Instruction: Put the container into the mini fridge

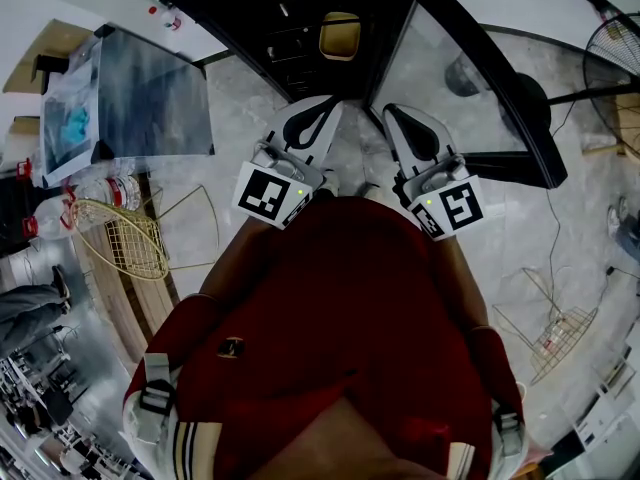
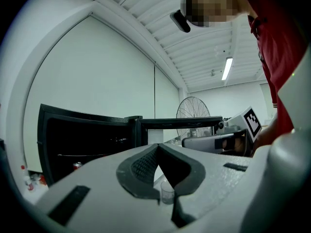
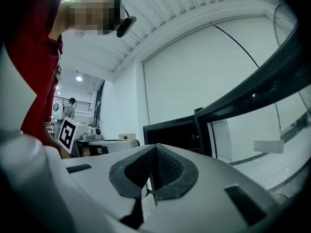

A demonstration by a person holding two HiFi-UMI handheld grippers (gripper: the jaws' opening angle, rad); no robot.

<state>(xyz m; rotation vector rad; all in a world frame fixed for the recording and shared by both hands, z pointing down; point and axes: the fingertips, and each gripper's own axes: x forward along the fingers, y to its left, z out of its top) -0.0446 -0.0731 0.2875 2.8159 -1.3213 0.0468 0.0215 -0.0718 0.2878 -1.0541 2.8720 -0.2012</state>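
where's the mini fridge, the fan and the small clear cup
mini fridge (image 1: pixel 292 46), head view, on its dark open inside
fan (image 2: pixel 193 110), left gripper view, on the round wire guard
small clear cup (image 2: pixel 167 192), left gripper view, on its side wall

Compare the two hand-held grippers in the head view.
The left hand-held gripper leans right toward the open mini fridge; the right hand-held gripper leans left toward it. The left marker cube shows a different black pattern than the right marker cube. Both are shut, held side by side.
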